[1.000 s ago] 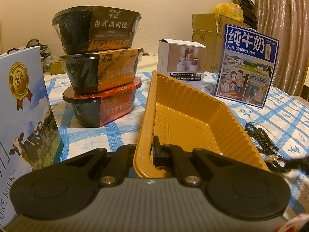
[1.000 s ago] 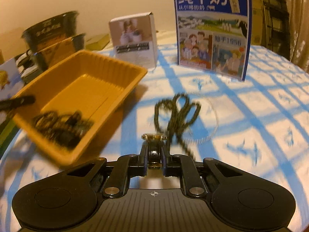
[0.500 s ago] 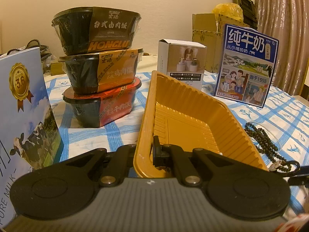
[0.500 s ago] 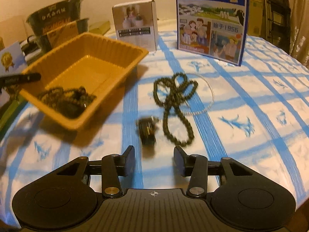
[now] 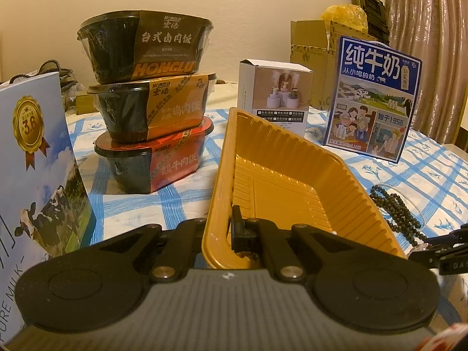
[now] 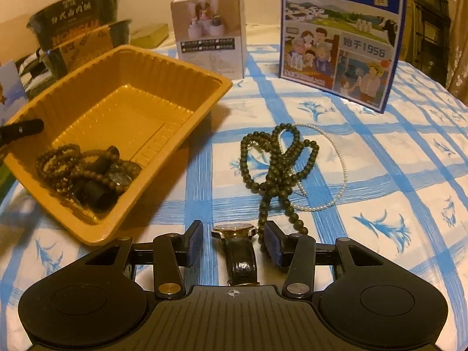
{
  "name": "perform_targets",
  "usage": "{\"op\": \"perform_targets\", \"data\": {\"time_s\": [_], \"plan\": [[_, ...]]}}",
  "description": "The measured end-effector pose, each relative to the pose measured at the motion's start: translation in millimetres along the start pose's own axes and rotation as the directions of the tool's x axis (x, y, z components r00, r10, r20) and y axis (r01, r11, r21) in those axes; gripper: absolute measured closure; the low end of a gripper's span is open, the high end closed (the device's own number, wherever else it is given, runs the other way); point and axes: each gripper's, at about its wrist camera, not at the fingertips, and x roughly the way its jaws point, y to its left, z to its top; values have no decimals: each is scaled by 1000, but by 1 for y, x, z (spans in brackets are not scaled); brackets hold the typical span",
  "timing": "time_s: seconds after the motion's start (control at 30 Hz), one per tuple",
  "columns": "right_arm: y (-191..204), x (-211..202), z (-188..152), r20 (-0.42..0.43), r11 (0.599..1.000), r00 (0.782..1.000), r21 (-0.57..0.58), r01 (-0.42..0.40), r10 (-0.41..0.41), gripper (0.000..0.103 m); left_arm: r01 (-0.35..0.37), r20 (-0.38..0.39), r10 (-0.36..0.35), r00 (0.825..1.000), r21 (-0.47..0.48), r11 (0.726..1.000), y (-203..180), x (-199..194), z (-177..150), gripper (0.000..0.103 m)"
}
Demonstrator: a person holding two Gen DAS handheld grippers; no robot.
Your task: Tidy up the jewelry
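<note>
The left tongs (image 5: 231, 231) are pressed together on the near wall of the yellow tray (image 5: 222, 175), one finger inside it and one outside. The tray sits on the bench (image 6: 380, 161), which is covered with a blue-checked cloth. In the tray's near corner lies a heap of brown bead strings (image 6: 58, 163) tangled with a dark watch (image 6: 117, 177).

The right tongs (image 6: 232, 241) are spread, and their jaws have just been opening. A watch (image 6: 238, 244) with a black strap lies on the cloth between the fingers, with neither pad pressing on it. Just beyond it lies a dark green bead necklace (image 6: 278, 163), looped on the cloth over a thin pearl strand (image 6: 336, 152), beside the tray.

Behind stand a blue milk carton (image 6: 342, 35), a small white box (image 6: 209, 32) and three stacked bowls (image 5: 149, 99).
</note>
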Motion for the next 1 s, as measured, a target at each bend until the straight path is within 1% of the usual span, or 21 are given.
{"op": "perform_targets", "data": {"time_s": [0.07,0.1,0.3,0.5,0.77,1.0], "plan": [[2,-1,-1,13,1000,1000,-18,9,-9,58,1,0,-1,1000,0,1000,0,0,0,99],[2,-2,-1,22,1000,1000,-26,7,-6,66,0,1,0,1000,3,1000,0,0,0,99],[6,-13,-1,46,998,999,-62,-2,4,66,-1,0,1,1000,1,1000,0,0,0,99],[10,-31,4,108,998,994,-55,-14,20,66,-1,1,1,1000,1,1000,0,0,0,99],[18,-52,22,191,997,980,-67,-39,51,66,-1,2,0,1000,2,1000,-1,0,1,99],[35,-64,43,263,992,958,-84,-95,114,67,-2,1,2,1000,0,1000,-1,0,1,99]]}}
